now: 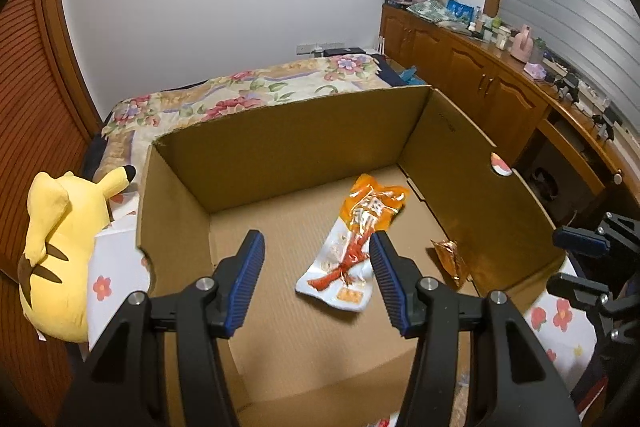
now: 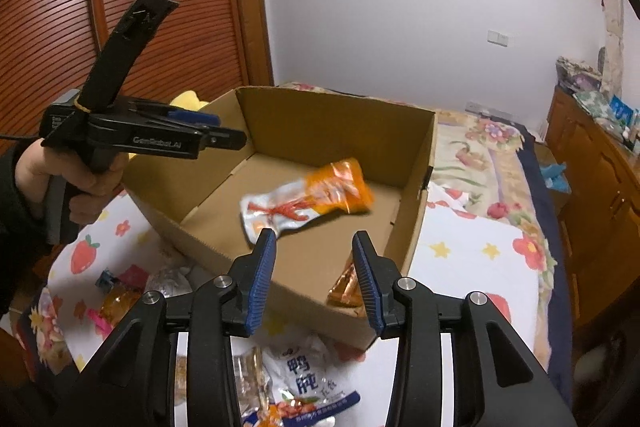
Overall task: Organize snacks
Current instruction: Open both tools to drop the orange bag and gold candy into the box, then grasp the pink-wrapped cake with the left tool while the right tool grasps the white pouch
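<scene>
Two hand-held grippers hover over an open cardboard box (image 1: 280, 155) on a bed. The left gripper (image 1: 316, 247) hangs above the box floor with its blue-padded jaws spread wide, holding nothing. The right gripper (image 2: 315, 247) is poised at the box's near wall, jaws likewise wide and empty. Outside that near wall lies a white snack bag (image 2: 304, 383) on the floral sheet (image 2: 472, 259). Inside the box, an orange-and-white pouch (image 1: 356, 247) lies flat mid-floor; a small amber packet (image 1: 450, 259) leans near the right wall. Left of the box sits a yellow plush (image 1: 56, 247).
</scene>
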